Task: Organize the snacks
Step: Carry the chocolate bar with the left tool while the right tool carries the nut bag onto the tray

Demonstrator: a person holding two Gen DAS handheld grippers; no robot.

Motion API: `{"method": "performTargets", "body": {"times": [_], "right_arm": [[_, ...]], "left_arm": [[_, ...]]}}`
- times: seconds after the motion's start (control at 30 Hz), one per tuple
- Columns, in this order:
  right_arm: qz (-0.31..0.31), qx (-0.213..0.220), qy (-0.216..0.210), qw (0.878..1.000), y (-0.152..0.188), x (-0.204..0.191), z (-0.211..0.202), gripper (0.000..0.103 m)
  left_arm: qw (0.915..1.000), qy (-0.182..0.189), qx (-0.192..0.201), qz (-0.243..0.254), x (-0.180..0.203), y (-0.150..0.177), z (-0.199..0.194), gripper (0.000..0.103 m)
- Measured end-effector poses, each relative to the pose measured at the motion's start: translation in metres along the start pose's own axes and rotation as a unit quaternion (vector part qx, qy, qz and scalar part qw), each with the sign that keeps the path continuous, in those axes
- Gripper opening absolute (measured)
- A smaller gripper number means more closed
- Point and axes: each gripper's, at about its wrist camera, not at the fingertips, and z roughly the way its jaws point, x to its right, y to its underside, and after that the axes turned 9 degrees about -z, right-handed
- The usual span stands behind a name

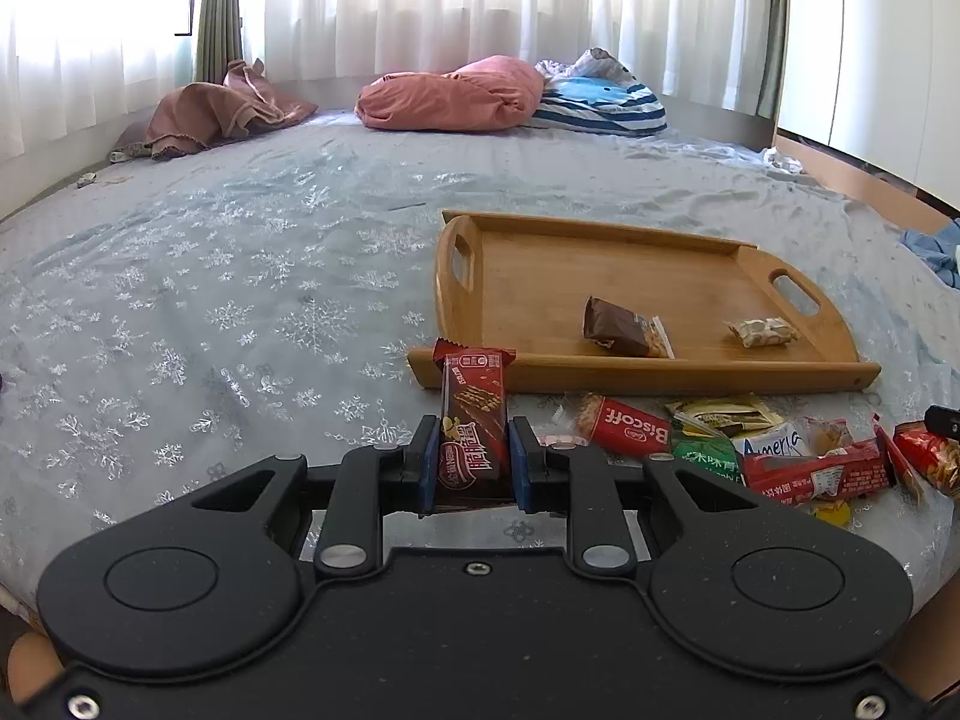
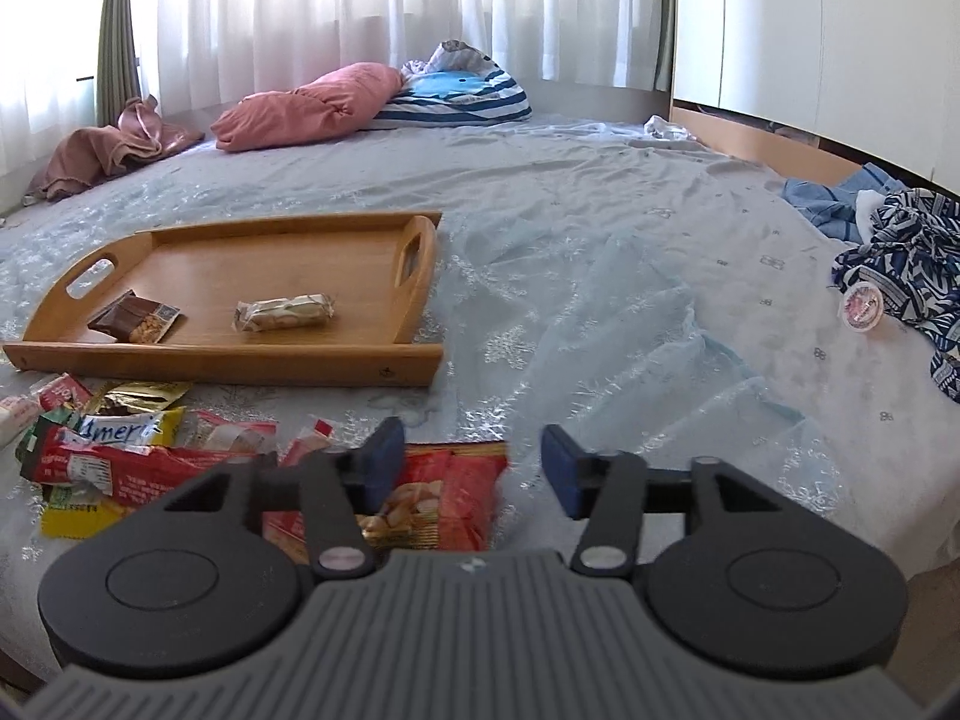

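Note:
My left gripper (image 1: 471, 441) is shut on a red-brown wafer bar (image 1: 472, 414), held upright just short of the near left corner of a wooden tray (image 1: 648, 375). The tray holds a brown snack bar (image 1: 624, 329) and a pale wrapped bar (image 1: 762, 331); both also show in the right wrist view, the brown bar (image 2: 135, 317) and the pale bar (image 2: 283, 312) on the tray (image 2: 240, 367). A pile of snack packets (image 1: 780, 456) lies in front of the tray. My right gripper (image 2: 474, 456) is open and empty above a red packet (image 2: 444, 498).
Everything lies on a bed with a pale snowflake sheet (image 1: 240, 300). Pink pillows (image 1: 450, 93) and a striped cushion (image 1: 600, 99) lie at the far side. Blue patterned clothes (image 2: 900, 252) and a small round lidded cup (image 2: 862, 307) lie to the right.

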Motion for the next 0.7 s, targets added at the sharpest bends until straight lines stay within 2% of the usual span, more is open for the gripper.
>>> {"method": "performTargets", "body": {"times": [0.07, 0.23, 0.37, 0.4, 0.47, 0.5, 0.7], "right_arm": [[0.001, 0.002, -0.002, 1.000, 0.001, 0.001, 0.000, 0.070], [-0.005, 0.000, -0.041, 0.999, 0.003, -0.001, -0.001, 0.074], [-0.024, -0.016, -0.038, 0.999, 0.007, -0.009, 0.002, 0.075], [-0.025, -0.020, -0.035, 0.999, 0.008, -0.009, 0.004, 0.073], [-0.022, -0.027, -0.033, 0.999, 0.010, -0.009, 0.005, 0.053], [-0.018, -0.029, -0.030, 0.999, 0.011, -0.010, 0.005, 0.050], [-0.010, -0.007, -0.015, 1.000, -0.006, -0.011, -0.004, 0.049]], "left_arm": [[1.0000, 0.000, 0.000, 0.000, 0.000, 0.000, 0.000, 0.022], [1.0000, 0.000, -0.003, 0.003, 0.001, 0.001, 0.002, 0.022], [1.0000, 0.000, -0.005, 0.004, 0.003, 0.001, 0.004, 0.022], [1.0000, 0.000, -0.006, 0.004, 0.003, 0.001, 0.005, 0.022], [0.9999, 0.003, -0.009, 0.004, 0.004, 0.000, 0.006, 0.022], [0.9999, 0.005, -0.010, 0.002, 0.004, -0.002, 0.006, 0.022], [0.9999, 0.014, -0.001, 0.003, 0.011, -0.022, 0.010, 0.022]]}}
